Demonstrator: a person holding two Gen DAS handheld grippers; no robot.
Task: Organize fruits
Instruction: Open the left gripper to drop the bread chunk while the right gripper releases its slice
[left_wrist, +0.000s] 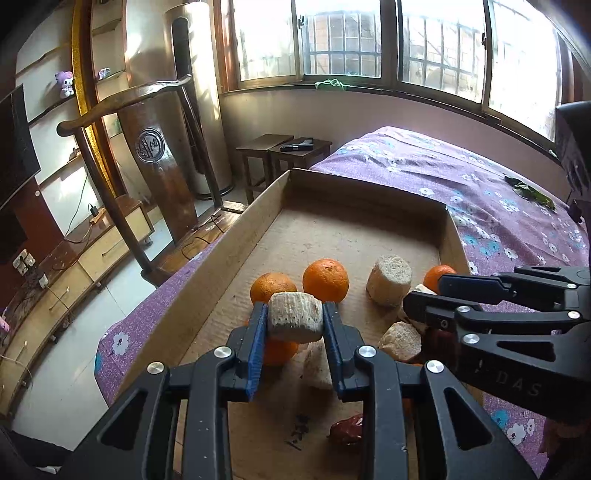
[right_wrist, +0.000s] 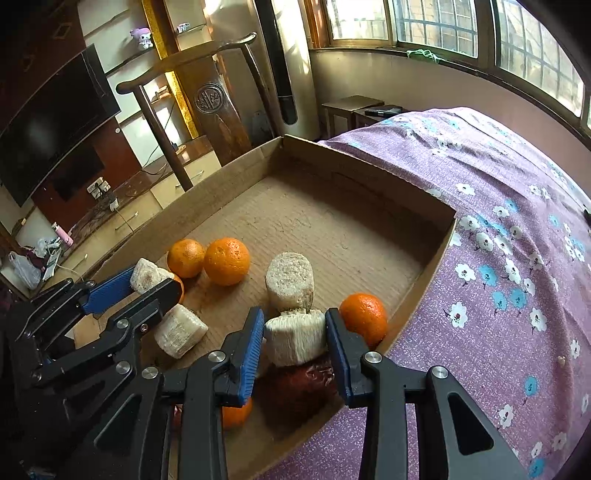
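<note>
A shallow cardboard box (left_wrist: 236, 236) (right_wrist: 424, 291) lies on the bed. It holds several oranges (left_wrist: 325, 280) (right_wrist: 226, 261) and several pale fibrous fruit chunks (left_wrist: 388, 280) (right_wrist: 290, 281). My left gripper (left_wrist: 295, 322) (right_wrist: 147, 282) is shut on a pale chunk (left_wrist: 294, 320) (right_wrist: 147, 276), held above the box floor. My right gripper (right_wrist: 295, 338) (left_wrist: 424, 295) is shut on another pale chunk (right_wrist: 295, 341), just above a dark red fruit (right_wrist: 295, 391) near the box's right wall, next to an orange (right_wrist: 364, 318). A red date (left_wrist: 345, 430) lies near the front.
The purple flowered bedspread (left_wrist: 480, 192) (right_wrist: 517, 258) surrounds the box. A wooden chair (left_wrist: 162, 155) (right_wrist: 218, 110) stands left of the bed. Small stools (left_wrist: 284, 155) stand by the window wall. A TV (right_wrist: 55, 122) and low cabinet (left_wrist: 74, 273) lie at far left.
</note>
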